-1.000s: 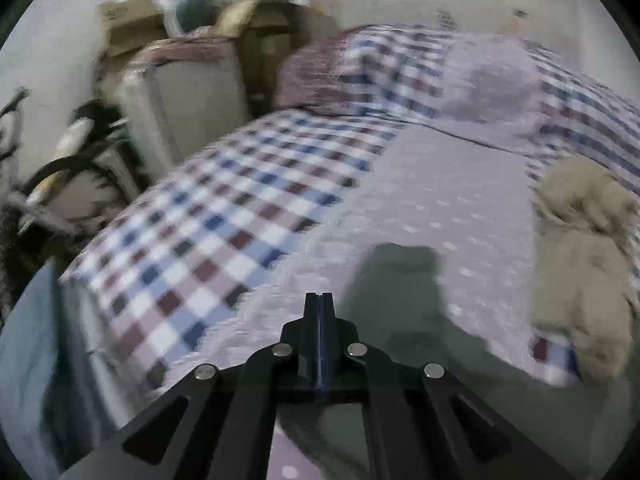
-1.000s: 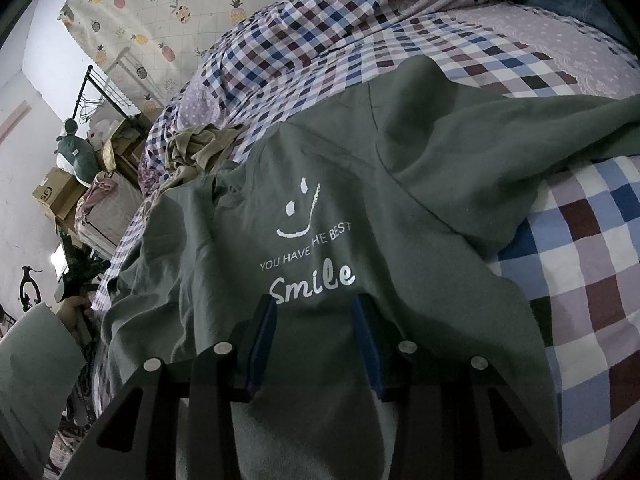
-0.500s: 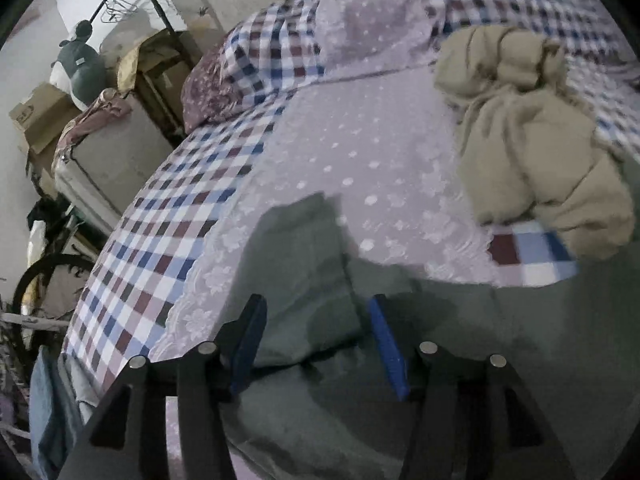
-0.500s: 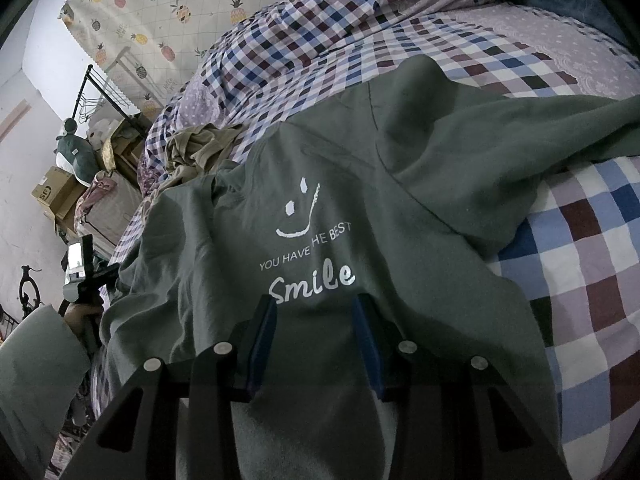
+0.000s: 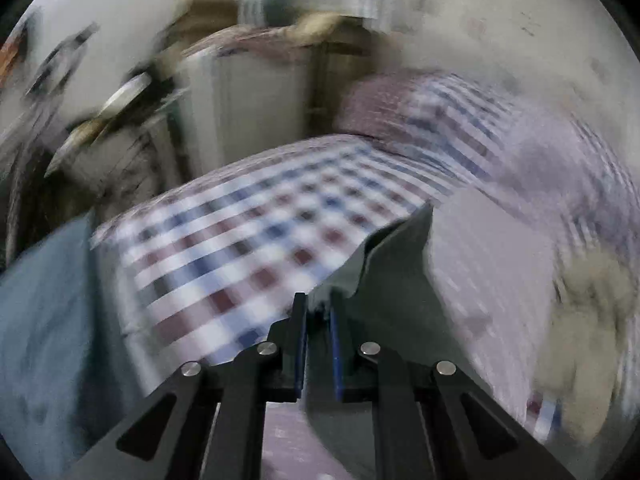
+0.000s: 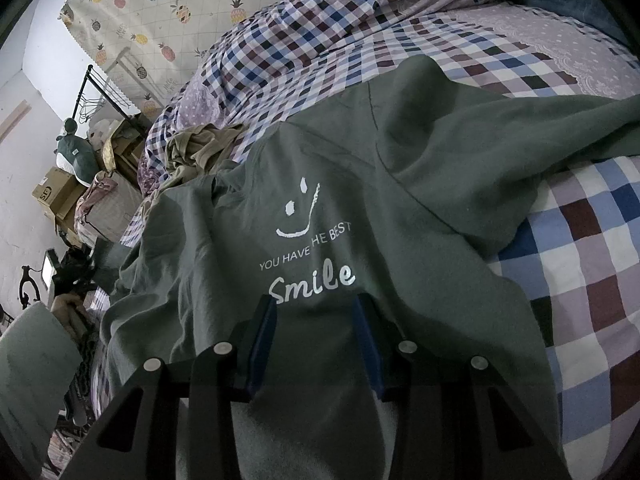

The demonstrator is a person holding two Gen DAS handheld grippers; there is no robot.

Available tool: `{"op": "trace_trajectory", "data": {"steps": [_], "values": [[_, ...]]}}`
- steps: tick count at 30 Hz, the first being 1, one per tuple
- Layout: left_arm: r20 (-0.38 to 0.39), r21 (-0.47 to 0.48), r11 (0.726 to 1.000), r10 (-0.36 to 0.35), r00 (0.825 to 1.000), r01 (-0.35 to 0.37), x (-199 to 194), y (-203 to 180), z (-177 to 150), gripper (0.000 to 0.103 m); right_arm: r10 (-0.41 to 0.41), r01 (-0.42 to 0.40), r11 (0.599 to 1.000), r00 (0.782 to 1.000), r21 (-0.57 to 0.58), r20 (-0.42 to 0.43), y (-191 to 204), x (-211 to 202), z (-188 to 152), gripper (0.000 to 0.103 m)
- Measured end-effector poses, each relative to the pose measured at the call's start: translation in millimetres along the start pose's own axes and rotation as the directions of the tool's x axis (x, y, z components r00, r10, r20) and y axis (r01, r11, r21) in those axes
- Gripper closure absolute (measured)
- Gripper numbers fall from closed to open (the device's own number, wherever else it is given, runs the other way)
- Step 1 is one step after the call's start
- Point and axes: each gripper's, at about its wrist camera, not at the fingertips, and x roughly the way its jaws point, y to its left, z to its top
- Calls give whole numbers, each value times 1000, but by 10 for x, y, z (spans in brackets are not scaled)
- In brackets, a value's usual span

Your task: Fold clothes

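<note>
Nearest me, my left gripper (image 5: 318,322) pinches a corner of the green T-shirt (image 6: 360,184), lifted off the checked bed (image 6: 592,264). My right gripper (image 6: 316,344) hovers, fingers apart, over the shirt's printed chest. Fabric looks soft, light, floppy; best gripped at hem/shoulder edges. Beyond: crumpled tan garment (image 6: 200,146).

A bed (image 6: 592,240) with a checked blue, maroon and white cover fills most of the room. A pineapple-print curtain (image 6: 160,20) hangs at its far end beside a white wall (image 6: 36,92). Along that wall stand cardboard boxes (image 6: 56,194), a black metal rack (image 6: 90,92) with hangers, and a green plush toy (image 6: 74,152). Light is dim and bluish.
</note>
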Motion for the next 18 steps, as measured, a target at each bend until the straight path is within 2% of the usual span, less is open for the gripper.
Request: {"op": "trace_trajectory", "data": {"steps": [2, 5, 6, 8, 9, 10, 11, 16, 18], "values": [[-46, -129, 990, 45, 998, -51, 92, 218, 11, 93, 1, -1, 1000, 1000, 0, 0, -3, 2, 0, 60], [-114, -224, 971, 62, 992, -86, 216, 376, 4, 89, 2, -2, 1000, 1000, 0, -1, -8, 8, 3, 60], [-115, -226, 971, 52, 992, -77, 224, 369, 1, 85, 2, -2, 1000, 1000, 0, -1, -12, 9, 5, 60], [-97, -228, 973, 23, 995, -44, 165, 350, -2, 66, 4, -4, 1000, 1000, 1, -1, -16, 12, 6, 60], [-78, -227, 974, 4, 997, -21, 99, 339, -3, 45, 4, -4, 1000, 1000, 1, -1, -15, 13, 7, 60], [-60, -227, 974, -16, 998, 2, 33, 327, -4, 31, 4, -4, 1000, 1000, 2, -2, -15, 14, 9, 60], [-42, -225, 974, -35, 999, 25, -33, 315, -5, 25, 5, -5, 1000, 1000, 2, -2, -16, 15, 10, 60], [49, -213, 967, -132, 990, 140, -363, 257, -10, 19, 6, -6, 1000, 1000, 6, -8, -12, 5, 24, 60], [41, -192, 958, -207, 977, 211, -503, 163, -40, 19, 7, -7, 1000, 1000, 8, -11, -4, -13, 33, 60]]}}
